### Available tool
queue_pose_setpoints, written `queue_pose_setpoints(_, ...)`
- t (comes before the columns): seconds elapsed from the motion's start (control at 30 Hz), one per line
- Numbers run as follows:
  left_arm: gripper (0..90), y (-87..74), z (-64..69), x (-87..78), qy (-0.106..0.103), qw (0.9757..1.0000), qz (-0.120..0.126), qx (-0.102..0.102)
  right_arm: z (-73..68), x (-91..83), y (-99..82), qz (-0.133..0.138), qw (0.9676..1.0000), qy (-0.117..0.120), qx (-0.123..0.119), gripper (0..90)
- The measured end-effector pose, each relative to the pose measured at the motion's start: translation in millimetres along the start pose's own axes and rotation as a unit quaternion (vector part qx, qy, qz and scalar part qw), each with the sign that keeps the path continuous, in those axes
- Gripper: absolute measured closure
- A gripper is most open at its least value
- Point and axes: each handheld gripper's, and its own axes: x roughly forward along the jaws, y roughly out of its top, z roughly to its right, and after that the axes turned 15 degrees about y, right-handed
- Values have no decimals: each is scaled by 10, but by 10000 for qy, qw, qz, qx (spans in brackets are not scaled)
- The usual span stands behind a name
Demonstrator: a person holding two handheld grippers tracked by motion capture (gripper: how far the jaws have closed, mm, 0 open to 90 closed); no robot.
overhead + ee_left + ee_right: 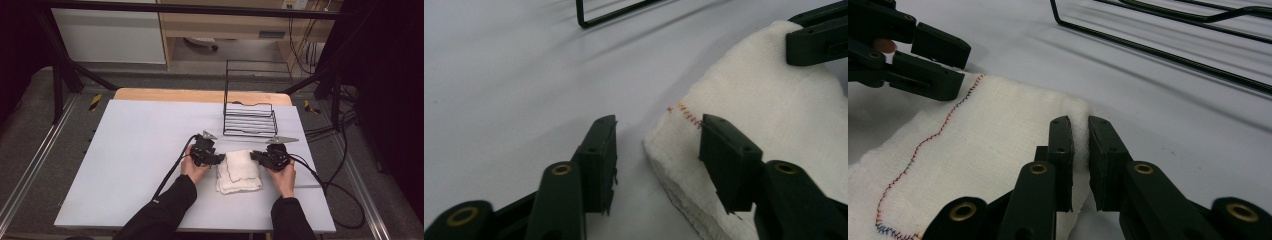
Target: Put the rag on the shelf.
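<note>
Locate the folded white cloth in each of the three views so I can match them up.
High view: the white cloth lies low and centre-right, between the two hands.
Left gripper view: it fills the right side, one corner between that view's own tongs.
Right gripper view: it runs from lower left to centre, its edge pinched.
Shared landmark: the black wire rack beyond the cloth.

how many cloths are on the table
1: a folded white cloth lies near the front of the table, between the left gripper and right gripper, in front of the wire rack. Its folds could hide a second.
</note>
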Motion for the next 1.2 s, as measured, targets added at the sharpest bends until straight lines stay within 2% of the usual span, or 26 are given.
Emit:
queue_pose_setpoints(0.03, 534, -1, -4, 35, -40, 9999, -101, -18, 2, 3, -1, -20, 10000, -8, -4, 810)
queue_pose_setpoints(0.13, 577, 1, 1, 44, -48, 9999, -75, -66, -1, 12, -3, -28, 10000, -17, 16, 808)
queue_pose_setpoints(0.23, 615, 8, 14, 44, -120, 9999, -119, -29, 3, 16, -6, -43, 10000, -17, 15, 806)
queue_pose_setpoints(0.27, 666, 4, 27, 44, -141, 9998, -105, -15, 2, 22, -10, -57, 10000, -35, 3, 805)
queue_pose_setpoints(0.33, 674, 3, 42, 39, -133, 9998, -121, 13, 2, 22, -10, -64, 10000, -34, 1, 804)
queue_pose_setpoints(0.37, 713, 3, 49, 40, -162, 9998, -122, -9, 4, 25, -11, -79, 10000, -32, 1, 804)
queue_pose_setpoints(0.47, 745, 8, 60, 37, -168, 9997, -160, 13, 8, 28, -11, -84, 10000, -35, -6, 804)
queue_pose_setpoints(0.57, 768, 10, 71, 41, -200, 9996, -175, -53, 7, 26, -8, -94, 10000, -25, 16, 804)
queue_pose_setpoints(0.63, 809, 14, 78, 37, -197, 9996, -187, -32, 5, 22, -7, -93, 10000, -28, 15, 805)
queue_pose_setpoints(0.77, 829, 15, 88, 28, -159, 9997, -183, -10, -3, 8, -5, -35, 10000, -32, 4, 812)
queue_pose_setpoints(0.87, 836, 9, 82, 13, -165, 9998, -138, -54, -13, -19, 1, 22, 10000, 9, 5, 817)
queue_pose_setpoints(1.2, 840, -16, 90, -121, -146, 9991, 342, -186, -66, -117, 0, 210, 9997, 84, -47, 822)
